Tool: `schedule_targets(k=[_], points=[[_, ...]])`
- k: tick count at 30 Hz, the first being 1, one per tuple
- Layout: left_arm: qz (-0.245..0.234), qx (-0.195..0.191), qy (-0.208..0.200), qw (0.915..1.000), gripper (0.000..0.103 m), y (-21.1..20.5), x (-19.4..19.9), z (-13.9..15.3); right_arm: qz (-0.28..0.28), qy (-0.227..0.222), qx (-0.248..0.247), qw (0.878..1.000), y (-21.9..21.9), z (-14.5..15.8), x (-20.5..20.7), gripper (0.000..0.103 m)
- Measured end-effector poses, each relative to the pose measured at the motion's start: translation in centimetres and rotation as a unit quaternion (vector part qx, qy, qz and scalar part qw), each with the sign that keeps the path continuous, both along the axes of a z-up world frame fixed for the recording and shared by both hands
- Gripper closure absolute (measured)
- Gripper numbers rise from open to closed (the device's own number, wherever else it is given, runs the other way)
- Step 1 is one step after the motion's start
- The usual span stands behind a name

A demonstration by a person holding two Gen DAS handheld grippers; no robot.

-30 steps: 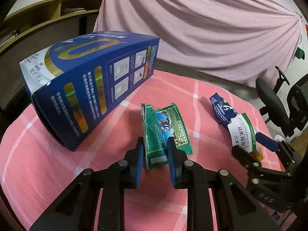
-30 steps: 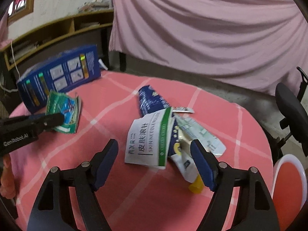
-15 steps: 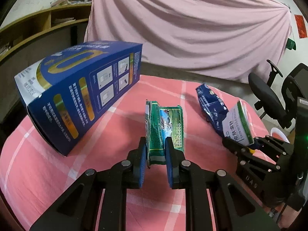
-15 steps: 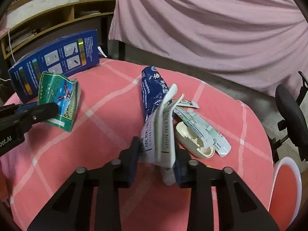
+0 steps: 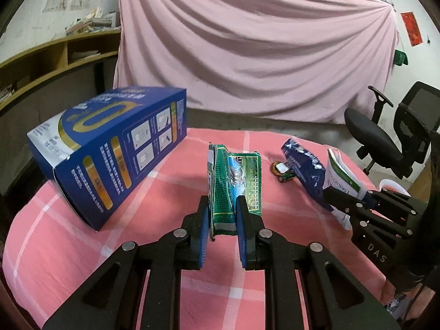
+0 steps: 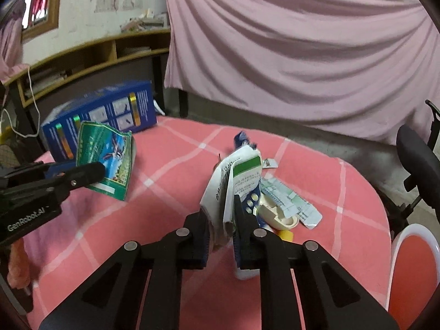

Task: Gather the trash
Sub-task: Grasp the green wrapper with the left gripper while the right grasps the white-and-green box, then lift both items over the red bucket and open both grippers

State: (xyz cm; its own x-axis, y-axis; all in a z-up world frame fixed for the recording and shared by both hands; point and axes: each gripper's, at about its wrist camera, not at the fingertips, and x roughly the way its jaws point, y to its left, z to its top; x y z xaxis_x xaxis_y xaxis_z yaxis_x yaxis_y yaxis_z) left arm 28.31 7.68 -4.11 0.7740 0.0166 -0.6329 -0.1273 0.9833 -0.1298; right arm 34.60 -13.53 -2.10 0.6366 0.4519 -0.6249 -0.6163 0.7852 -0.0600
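Note:
My left gripper (image 5: pixel 222 214) is shut on a green snack wrapper (image 5: pixel 233 181) and holds it upright above the pink checked tablecloth (image 5: pixel 154 236). The wrapper also shows in the right wrist view (image 6: pixel 106 159), pinched by the left gripper (image 6: pixel 93 173). My right gripper (image 6: pixel 222 228) is shut on a bunch of wrappers: a white-and-green packet (image 6: pixel 236 181) with a dark blue bag behind it. In the left wrist view the right gripper (image 5: pixel 354 200) holds that white packet (image 5: pixel 339 176) and the blue bag (image 5: pixel 305 170).
A large blue carton (image 5: pixel 110 151) lies on its side at the table's left. More litter lies on the cloth: a cream case (image 6: pixel 277 214), a pale flat packet (image 6: pixel 291 203), a small item (image 5: pixel 283 172). An office chair (image 5: pixel 385 134) and a red-and-white bin (image 6: pixel 412 269) stand to the right.
My right gripper closed on the white packet and blue bag and lifted them off the cloth. My left gripper raised the green wrapper higher.

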Motion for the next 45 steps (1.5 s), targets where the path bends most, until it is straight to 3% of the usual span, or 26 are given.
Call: schedule_targets(k=[8, 14, 21, 34, 45], points=[[-0.012, 0.012, -0.010, 0.9998, 0.088, -0.2, -0.7, 0.1, 0.005, -0.025, 0.026, 0.999, -0.9, 1.0, -1.2, 0.095], [-0.013, 0.022, -0.022, 0.9994, 0.088, -0.4, -1.1, 0.4, 0.014, -0.080, 0.036, 0.996, -0.9, 1.7, -3.1, 0.095], [0.005, 0.051, -0.082, 0.9953, 0.088, -1.9, -3.3, 1.5, 0.021, -0.136, 0.065, 0.988, -1.5, 2.7, -5.0, 0.095], [0.022, 0.050, -0.197, 0.9788, 0.088, -5.8, -7.9, 5.1, -0.013, -0.273, 0.139, 0.952, -5.5, 5.5, -9.4, 0.095], [-0.040, 0.052, -0.250, 0.9660, 0.088, -13.3, -8.8, 9.7, -0.081, -0.327, 0.165, 0.927, -12.3, 7.0, -10.9, 0.095]])
